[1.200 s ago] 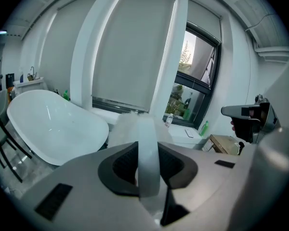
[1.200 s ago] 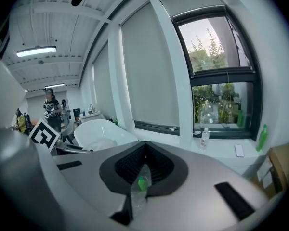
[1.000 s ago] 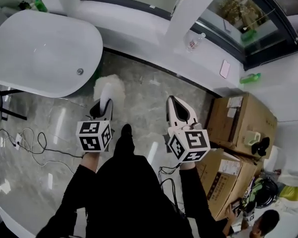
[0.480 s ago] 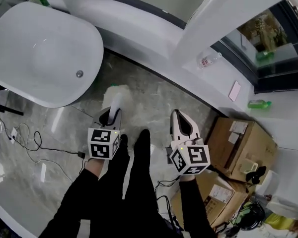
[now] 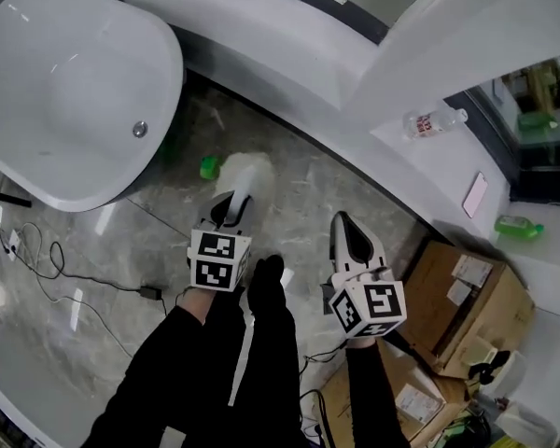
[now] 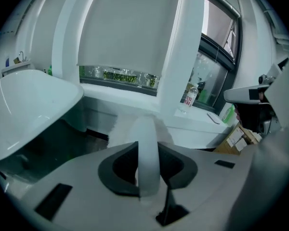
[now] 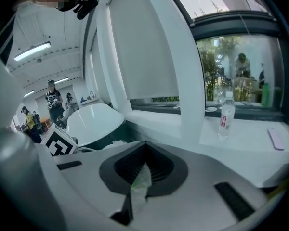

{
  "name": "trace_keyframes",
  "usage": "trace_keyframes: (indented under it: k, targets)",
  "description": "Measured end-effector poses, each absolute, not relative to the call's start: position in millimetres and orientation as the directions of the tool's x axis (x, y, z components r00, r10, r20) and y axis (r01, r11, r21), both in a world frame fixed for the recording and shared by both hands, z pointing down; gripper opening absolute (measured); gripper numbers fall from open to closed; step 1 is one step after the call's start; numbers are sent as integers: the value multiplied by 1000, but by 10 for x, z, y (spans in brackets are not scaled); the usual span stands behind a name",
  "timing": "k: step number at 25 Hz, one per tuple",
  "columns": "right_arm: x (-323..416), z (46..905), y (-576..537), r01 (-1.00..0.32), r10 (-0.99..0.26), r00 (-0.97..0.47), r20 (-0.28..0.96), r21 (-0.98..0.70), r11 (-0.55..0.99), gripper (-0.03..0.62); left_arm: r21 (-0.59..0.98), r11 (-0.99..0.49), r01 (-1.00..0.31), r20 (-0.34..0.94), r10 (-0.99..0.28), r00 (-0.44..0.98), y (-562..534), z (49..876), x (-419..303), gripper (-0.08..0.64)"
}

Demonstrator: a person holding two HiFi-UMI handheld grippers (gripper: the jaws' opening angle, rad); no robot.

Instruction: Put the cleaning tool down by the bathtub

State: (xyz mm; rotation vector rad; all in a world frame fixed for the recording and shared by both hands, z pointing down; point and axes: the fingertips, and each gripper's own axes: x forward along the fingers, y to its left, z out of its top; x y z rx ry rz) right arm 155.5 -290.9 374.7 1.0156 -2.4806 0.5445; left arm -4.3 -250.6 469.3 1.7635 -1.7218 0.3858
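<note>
Item: fluffy white duster (image 5: 235, 168), handle clamped in left gripper (image 5: 231, 205) jaws, part-open around it; head lowered over the past second, now near floor beside bathtub (image 5: 75, 91). Right gripper (image 5: 343, 224) jaws together, nothing evidently held. Set-down likely next

Readable words or numbers: none that I can make out in any view.
Clear plastic bottle (image 5: 427, 122) on the white window ledge (image 5: 397, 157): it carries a red-and-white label, but the print is too small for me to read.
Brown cardboard boxes (image 5: 467, 292): white stickers (image 5: 469, 269) on the top faces, their print too fine to read.
My left gripper (image 5: 231, 203): its cube (image 5: 218, 259) shows black-and-white square marker patterns, no letters or digits.
My right gripper (image 5: 353, 236): its cube (image 5: 369, 308) shows the same kind of square patterns, again no letters or digits.
</note>
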Motion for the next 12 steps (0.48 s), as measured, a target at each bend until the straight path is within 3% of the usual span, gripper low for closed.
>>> trace_keyframes:
  k: [12]
  targets:
    - [1380,5151,-3185,-683,-528,-675,516,-165,712,0,215,101,-971,631,-773,59,-2724,6062,-281,95]
